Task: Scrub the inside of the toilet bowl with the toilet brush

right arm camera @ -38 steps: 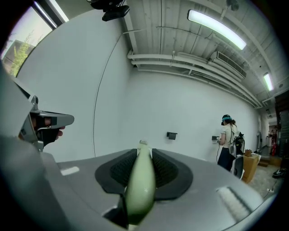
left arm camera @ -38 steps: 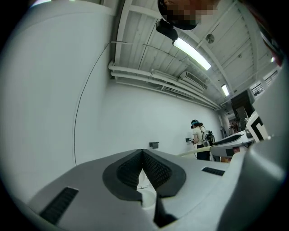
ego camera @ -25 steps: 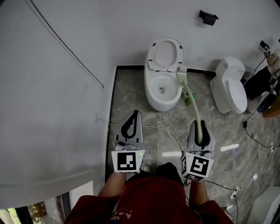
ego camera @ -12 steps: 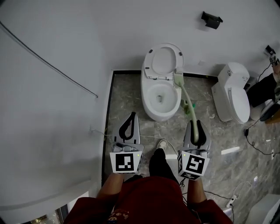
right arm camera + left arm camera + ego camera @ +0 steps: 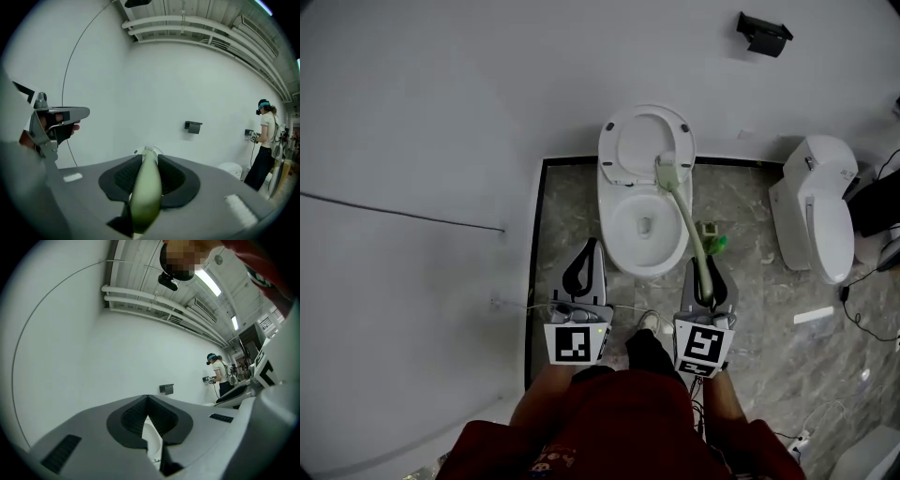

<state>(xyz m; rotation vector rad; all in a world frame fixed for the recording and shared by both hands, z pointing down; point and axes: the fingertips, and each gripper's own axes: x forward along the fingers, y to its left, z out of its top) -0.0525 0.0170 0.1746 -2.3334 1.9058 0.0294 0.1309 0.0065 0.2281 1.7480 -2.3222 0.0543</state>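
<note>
A white toilet (image 5: pixel 623 246) stands ahead with its lid (image 5: pixel 642 139) raised and the bowl open. My right gripper (image 5: pixel 705 274) is shut on the pale green handle of the toilet brush (image 5: pixel 686 220). The brush head (image 5: pixel 672 172) sits over the bowl's back right rim; whether it touches is unclear. In the right gripper view the handle (image 5: pixel 146 190) runs forward between the jaws. My left gripper (image 5: pixel 584 265) is shut and empty, to the left of the bowl's front. In the left gripper view its tips (image 5: pixel 147 397) meet with only the white toilet behind them.
A green brush holder (image 5: pixel 711 241) stands on the marble floor right of the bowl. A second white toilet (image 5: pixel 825 211) is farther right. Cables trail on the floor. A black strip (image 5: pixel 534 281) edges the floor at the left wall. A black box (image 5: pixel 764 33) is on the wall. A person (image 5: pixel 265 140) stands at the far right.
I have stepped closer to the toilet with both grippers. The brush head swung left, from beside the bowl's right rim to over its back right edge.
</note>
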